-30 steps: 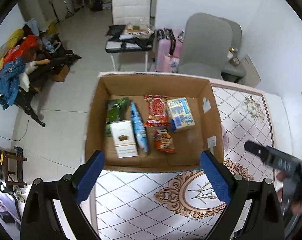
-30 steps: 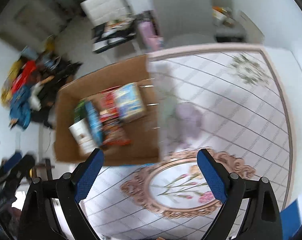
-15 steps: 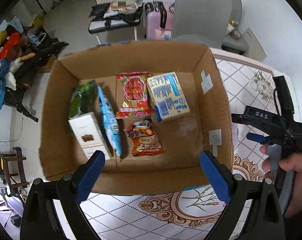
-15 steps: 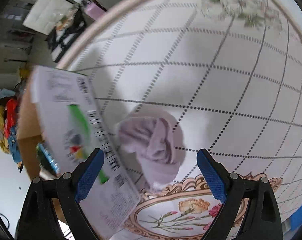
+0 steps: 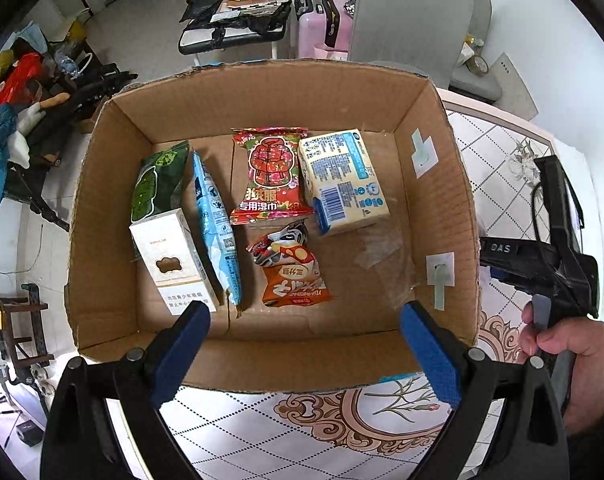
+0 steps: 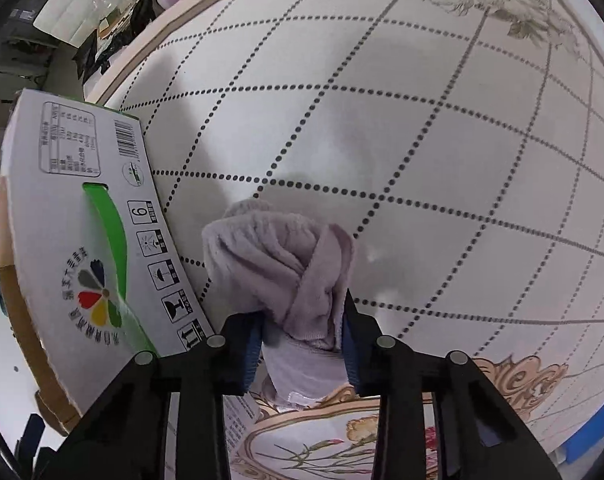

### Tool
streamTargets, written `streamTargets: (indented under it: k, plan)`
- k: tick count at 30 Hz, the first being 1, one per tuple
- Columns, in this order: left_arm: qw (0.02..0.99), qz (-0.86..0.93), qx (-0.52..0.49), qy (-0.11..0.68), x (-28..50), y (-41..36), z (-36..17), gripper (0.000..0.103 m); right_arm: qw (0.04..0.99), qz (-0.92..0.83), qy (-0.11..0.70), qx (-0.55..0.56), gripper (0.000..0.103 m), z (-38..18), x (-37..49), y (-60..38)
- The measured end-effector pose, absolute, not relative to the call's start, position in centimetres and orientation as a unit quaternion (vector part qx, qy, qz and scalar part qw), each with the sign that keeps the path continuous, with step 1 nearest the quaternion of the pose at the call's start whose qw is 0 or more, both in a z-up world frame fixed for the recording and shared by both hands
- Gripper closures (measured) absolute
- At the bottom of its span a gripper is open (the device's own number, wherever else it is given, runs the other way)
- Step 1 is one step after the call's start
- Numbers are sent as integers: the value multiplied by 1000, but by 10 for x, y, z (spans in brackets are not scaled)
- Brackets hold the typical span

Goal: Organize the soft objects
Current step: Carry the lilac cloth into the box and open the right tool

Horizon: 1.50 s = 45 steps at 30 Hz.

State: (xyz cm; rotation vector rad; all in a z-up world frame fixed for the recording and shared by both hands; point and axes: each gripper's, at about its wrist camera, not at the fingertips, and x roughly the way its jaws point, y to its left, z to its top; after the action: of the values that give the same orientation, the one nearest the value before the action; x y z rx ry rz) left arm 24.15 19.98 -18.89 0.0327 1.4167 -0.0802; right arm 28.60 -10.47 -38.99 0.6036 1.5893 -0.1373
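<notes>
Right gripper (image 6: 302, 344) just closed on lilac cloth (image 6: 285, 272) beside cardboard box (image 6: 81, 240)

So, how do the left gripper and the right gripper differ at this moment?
The left gripper stands wide open and holds nothing; the right gripper has just been closing and now pinches the lilac fleece cloth. The left hangs over the cardboard box of packets; the right is over the patterned table beside it. Both have blue pads.
</notes>
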Motion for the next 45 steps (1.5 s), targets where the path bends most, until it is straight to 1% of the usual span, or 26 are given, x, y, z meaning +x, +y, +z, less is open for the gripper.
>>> streamTargets:
  k: [3, 8, 14, 18, 23, 27, 31, 33, 36, 38, 41, 43, 45]
  plan:
    - [759, -40, 8, 650, 237, 200, -185, 6, 667, -59, 690, 275, 67, -368, 284, -110]
    - [763, -47, 3, 645, 226, 197, -174, 6, 705, -32, 651, 279, 67, -303, 268, -114]
    - [771, -37, 10, 635, 210, 207, -160, 6, 746, 36, 607, 272, 67, -216, 240, -93]
    - [777, -14, 13, 630, 204, 230, -154, 6, 752, 98, 600, 256, 67, -186, 227, -50]
    - [776, 33, 7, 630, 206, 269, -161, 6, 756, 138, 606, 206, 67, -191, 238, 21]
    - [770, 58, 6, 636, 215, 293, -172, 6, 756, 131, 622, 153, 67, -218, 256, 57]
    - [765, 63, -1, 641, 223, 303, -181, 6, 735, 120, 654, 134, 66, -251, 272, 64]
    - [764, 60, -3, 643, 225, 303, -183, 6, 725, 112, 667, 131, 62, -265, 278, 62]
    - [762, 54, -4, 645, 229, 299, -187, 6, 714, 110, 677, 137, 60, -280, 279, 55]
    - [762, 50, -2, 645, 231, 295, -187, 6, 719, 104, 675, 131, 51, -278, 278, 53]
    - [765, 45, -1, 643, 233, 291, -184, 6, 725, 98, 671, 117, 45, -273, 277, 54]
    - [767, 42, -1, 640, 234, 289, -181, 6, 731, 94, 667, 106, 36, -267, 276, 54]
    - [769, 39, 0, 638, 234, 288, -178, 6, 739, 81, 662, 90, 29, -258, 272, 54]
